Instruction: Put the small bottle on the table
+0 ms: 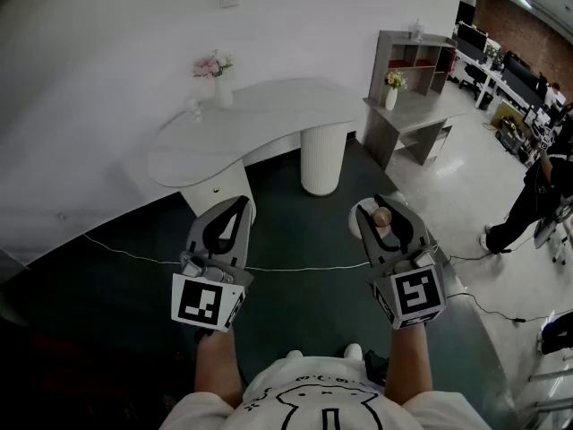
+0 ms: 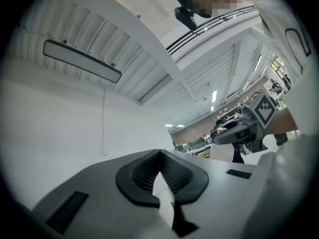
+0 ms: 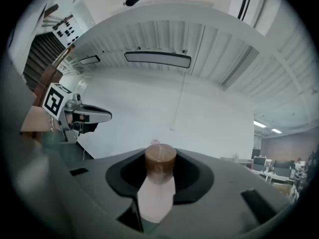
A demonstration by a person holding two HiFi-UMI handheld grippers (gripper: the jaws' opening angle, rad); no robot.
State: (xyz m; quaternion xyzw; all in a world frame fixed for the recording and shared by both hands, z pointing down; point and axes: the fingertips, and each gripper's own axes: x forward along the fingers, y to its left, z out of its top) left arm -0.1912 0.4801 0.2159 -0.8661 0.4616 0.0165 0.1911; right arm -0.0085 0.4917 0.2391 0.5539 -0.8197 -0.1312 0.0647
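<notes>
The small bottle (image 1: 382, 217), pale with a brown round cap, stands upright between the jaws of my right gripper (image 1: 383, 210), which is shut on its body. In the right gripper view the bottle (image 3: 158, 176) fills the gap between the pads, cap on top. My left gripper (image 1: 240, 207) is held beside it at the same height, jaws closed together with nothing in them; the left gripper view shows its tips (image 2: 160, 156) meeting. The white curved table (image 1: 277, 115) stands ahead, well beyond both grippers.
A vase of pink flowers (image 1: 217, 77) and a small pale object (image 1: 192, 107) sit at the table's far left. A grey desk with a shelf (image 1: 414, 106) stands at the right. A person (image 1: 537, 195) stands at the far right. A cable (image 1: 295, 268) crosses the dark floor.
</notes>
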